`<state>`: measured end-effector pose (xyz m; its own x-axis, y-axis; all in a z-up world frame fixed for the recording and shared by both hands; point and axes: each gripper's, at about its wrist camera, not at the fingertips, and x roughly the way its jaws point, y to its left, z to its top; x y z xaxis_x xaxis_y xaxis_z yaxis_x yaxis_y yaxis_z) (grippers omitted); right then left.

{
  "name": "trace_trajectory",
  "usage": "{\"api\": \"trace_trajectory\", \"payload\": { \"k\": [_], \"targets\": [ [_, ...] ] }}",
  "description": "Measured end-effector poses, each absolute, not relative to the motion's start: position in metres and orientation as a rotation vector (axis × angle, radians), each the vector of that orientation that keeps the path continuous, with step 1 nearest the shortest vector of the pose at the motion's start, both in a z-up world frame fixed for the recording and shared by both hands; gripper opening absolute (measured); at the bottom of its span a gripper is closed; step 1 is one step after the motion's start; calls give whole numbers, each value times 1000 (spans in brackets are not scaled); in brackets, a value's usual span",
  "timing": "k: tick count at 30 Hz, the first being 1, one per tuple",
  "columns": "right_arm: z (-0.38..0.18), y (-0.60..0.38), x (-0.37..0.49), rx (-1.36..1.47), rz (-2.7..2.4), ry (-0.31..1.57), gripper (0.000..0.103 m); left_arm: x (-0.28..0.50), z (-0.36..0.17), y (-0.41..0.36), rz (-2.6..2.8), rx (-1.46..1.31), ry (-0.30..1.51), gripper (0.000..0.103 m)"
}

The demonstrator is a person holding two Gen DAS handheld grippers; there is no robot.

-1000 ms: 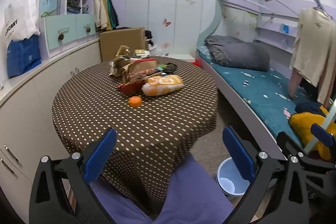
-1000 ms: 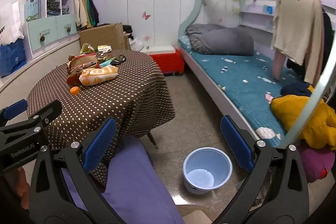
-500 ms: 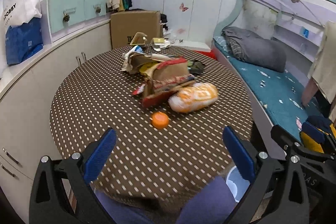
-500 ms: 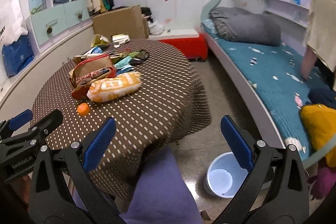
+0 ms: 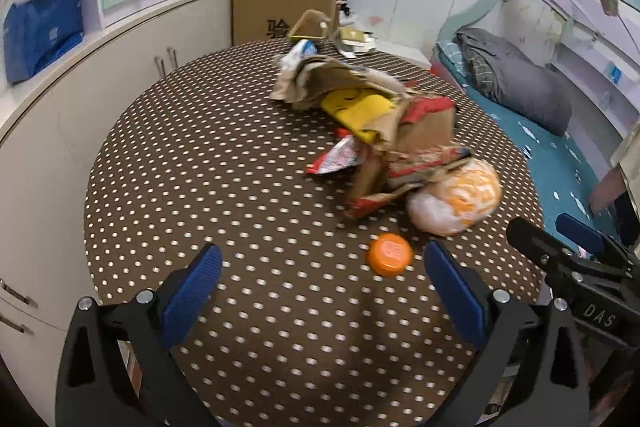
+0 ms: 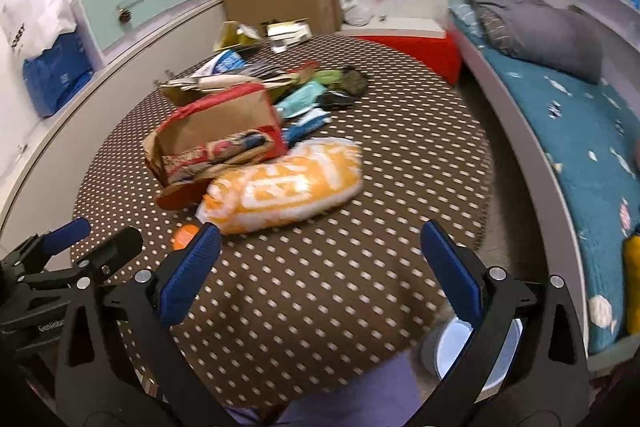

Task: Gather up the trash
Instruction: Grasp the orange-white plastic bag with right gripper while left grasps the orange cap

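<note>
A pile of trash lies on the round brown dotted table (image 5: 200, 163): a torn red and brown paper bag (image 5: 416, 135) (image 6: 224, 131), an orange and white snack bag (image 5: 456, 203) (image 6: 288, 187), an orange bottle cap (image 5: 390, 253) (image 6: 184, 237), crumpled brown paper with a yellow wrapper (image 5: 356, 107) and teal wrappers (image 6: 304, 99). My left gripper (image 5: 320, 291) is open and empty over the table's near side, the cap just ahead. My right gripper (image 6: 320, 267) is open and empty in front of the snack bag. A pale blue bin (image 6: 460, 351) stands on the floor at the table's right.
White curved cabinets (image 5: 48, 131) run along the left. A cardboard box (image 5: 280, 7) stands behind the table. A bed with a teal sheet (image 6: 580, 131) and grey pillow (image 6: 540, 27) runs along the right. A red box (image 6: 416, 51) sits at the bed's end.
Both grippers have moved forward and over the table; the trash pile looks much closer. The bin has slid under the right gripper's right finger. Both stay open.
</note>
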<state>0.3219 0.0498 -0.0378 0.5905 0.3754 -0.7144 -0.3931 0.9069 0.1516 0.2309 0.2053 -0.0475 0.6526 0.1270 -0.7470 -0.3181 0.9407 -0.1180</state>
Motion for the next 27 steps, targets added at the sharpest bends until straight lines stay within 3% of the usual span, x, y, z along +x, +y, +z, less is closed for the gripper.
{"api": "trace_trajectory", "payload": {
  "k": [17,21,27],
  "targets": [
    [-75,118,369,-102,459,898,97,235,-62,245,301,-313,856,99],
    [-72,107,366,-86,477,881,79,239,-64,239,266,-310,862,99],
    [-67,80,358,-60,456,881,72,250,-66,213,194,-284,879,99]
  ]
}}
